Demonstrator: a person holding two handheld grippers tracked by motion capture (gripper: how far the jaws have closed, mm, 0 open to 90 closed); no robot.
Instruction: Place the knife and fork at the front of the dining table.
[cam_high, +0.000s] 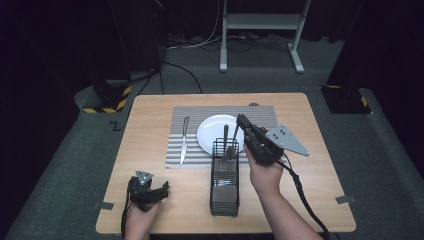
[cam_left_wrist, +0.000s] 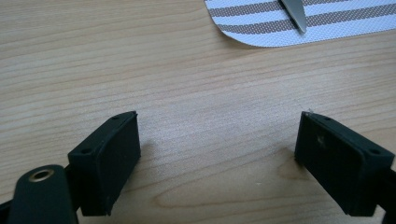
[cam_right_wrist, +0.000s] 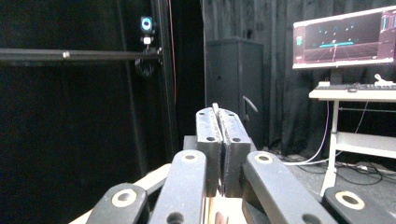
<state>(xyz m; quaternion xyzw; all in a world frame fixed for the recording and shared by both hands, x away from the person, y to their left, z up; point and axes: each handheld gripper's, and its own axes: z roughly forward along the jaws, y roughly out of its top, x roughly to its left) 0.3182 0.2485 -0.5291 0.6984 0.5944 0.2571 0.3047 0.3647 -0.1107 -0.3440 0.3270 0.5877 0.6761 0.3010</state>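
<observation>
My right gripper (cam_high: 241, 121) is raised above the black wire cutlery caddy (cam_high: 224, 195) and is shut on the top of a thin metal utensil (cam_high: 234, 137), which hangs down into the caddy. A sliver of that utensil's handle (cam_right_wrist: 215, 108) pokes out between the closed jaws of the right gripper (cam_right_wrist: 216, 114), which points level at the dark room. A second utensil handle (cam_high: 226, 134) stands in the caddy. What kind of utensils they are I cannot tell. Low over the table's front left, my left gripper (cam_high: 165, 189) (cam_left_wrist: 217, 135) is open with bare wood between its jaws.
A white plate (cam_high: 209, 132) lies on a striped placemat (cam_high: 195, 115) behind the caddy, with a table knife (cam_high: 184, 140) on the mat to its left. The knife's tip (cam_left_wrist: 294, 14) and the mat's corner (cam_left_wrist: 261, 28) lie ahead of the left gripper.
</observation>
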